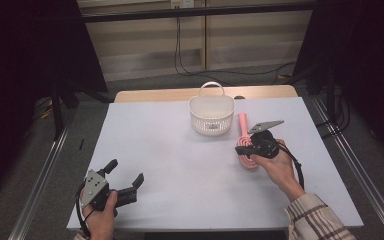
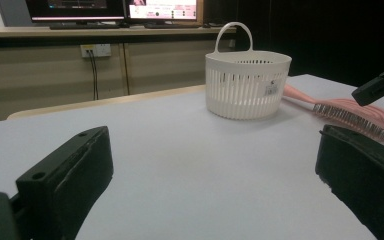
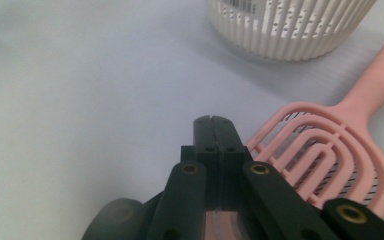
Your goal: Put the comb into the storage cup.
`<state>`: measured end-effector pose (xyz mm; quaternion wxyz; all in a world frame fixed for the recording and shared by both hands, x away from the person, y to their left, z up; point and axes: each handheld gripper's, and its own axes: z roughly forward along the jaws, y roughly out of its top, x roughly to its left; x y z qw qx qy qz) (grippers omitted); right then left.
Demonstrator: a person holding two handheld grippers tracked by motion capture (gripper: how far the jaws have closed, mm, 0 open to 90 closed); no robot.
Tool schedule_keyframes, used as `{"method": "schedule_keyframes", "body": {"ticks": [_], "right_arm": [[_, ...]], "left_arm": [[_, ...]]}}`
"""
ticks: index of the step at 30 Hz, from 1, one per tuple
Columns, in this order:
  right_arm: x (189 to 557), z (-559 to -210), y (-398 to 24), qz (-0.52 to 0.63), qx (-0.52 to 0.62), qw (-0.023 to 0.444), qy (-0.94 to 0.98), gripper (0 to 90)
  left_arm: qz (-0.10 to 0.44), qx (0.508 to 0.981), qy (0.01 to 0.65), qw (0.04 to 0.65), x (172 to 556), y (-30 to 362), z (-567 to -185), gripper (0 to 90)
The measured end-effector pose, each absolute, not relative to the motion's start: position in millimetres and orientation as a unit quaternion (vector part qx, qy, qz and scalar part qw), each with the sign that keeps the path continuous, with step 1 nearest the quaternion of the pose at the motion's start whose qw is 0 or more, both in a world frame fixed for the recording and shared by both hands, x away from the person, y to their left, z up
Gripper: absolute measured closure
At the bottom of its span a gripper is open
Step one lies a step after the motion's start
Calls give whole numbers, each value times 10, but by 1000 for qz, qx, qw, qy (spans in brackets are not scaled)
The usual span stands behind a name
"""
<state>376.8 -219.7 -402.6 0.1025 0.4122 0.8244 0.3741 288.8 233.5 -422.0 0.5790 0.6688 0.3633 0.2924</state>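
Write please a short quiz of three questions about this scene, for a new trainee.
1. True or false: the pink hairbrush lies inside the white basket.
2. Which gripper has its jaws shut: A) left gripper, B) right gripper?
3. What stands beyond the open jaws in the left gripper view?

Key: 1. False, it lies on the table beside the basket. 2. B. 3. The white basket.

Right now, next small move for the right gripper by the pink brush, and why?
Probably open the jaws first. The right gripper has its jaws shut together with nothing between them, just beside the head of the pink vented plastic hairbrush, which lies flat on the white table; shut jaws cannot take it.
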Motion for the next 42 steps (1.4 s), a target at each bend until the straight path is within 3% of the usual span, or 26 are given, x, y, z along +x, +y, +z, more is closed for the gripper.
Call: {"method": "schedule_keyframes", "body": {"ticks": [9, 42], "right_arm": [[3765, -4112, -2140, 356, 409, 83, 836, 900], [3757, -4087, -2163, 333, 416, 96, 841, 900]], "left_arm": [[292, 673, 361, 575, 2891, 2335, -4224, 20], [298, 672, 363, 572, 2890, 2344, -4221, 20]]}}
